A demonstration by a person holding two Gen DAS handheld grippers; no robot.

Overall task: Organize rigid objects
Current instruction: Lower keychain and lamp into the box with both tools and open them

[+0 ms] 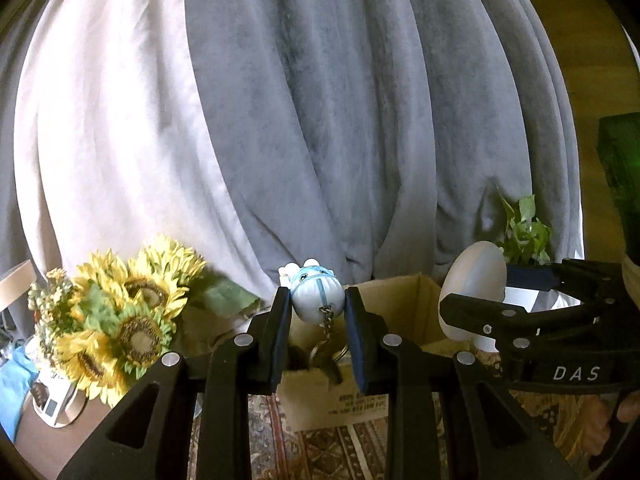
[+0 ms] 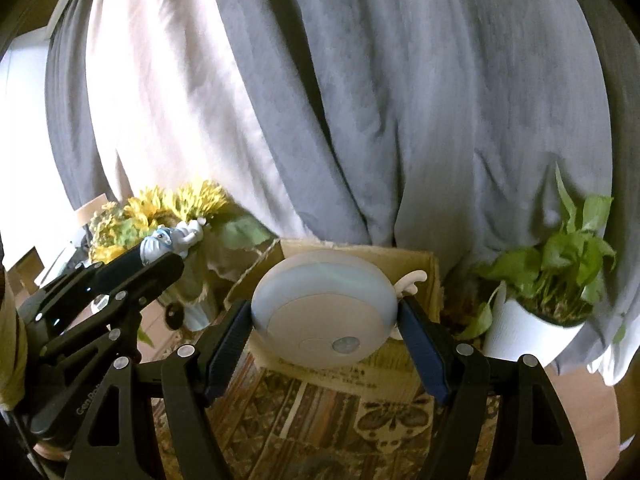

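Grippers both loaded and up over the cardboard box (image 2: 416, 280)! Left gripper (image 1: 317, 304) is clamped tight on a small blue-and-white keychain figure (image 1: 316, 294), chain and key ring (image 1: 326, 350) dangling down between the jaws above the box's open top. Right gripper (image 2: 325, 322) pinches a round white sensor light (image 2: 322, 312) by its edges, sensor dome facing the camera, box just behind it. Sunflowers (image 1: 120, 312) sit off to the left, potted plant (image 2: 556, 280) at right, grey curtains (image 1: 320, 120) behind, patterned rug (image 2: 320, 412) below.

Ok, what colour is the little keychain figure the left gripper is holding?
Pale blue and white keychain figure, clearest in the left wrist view.
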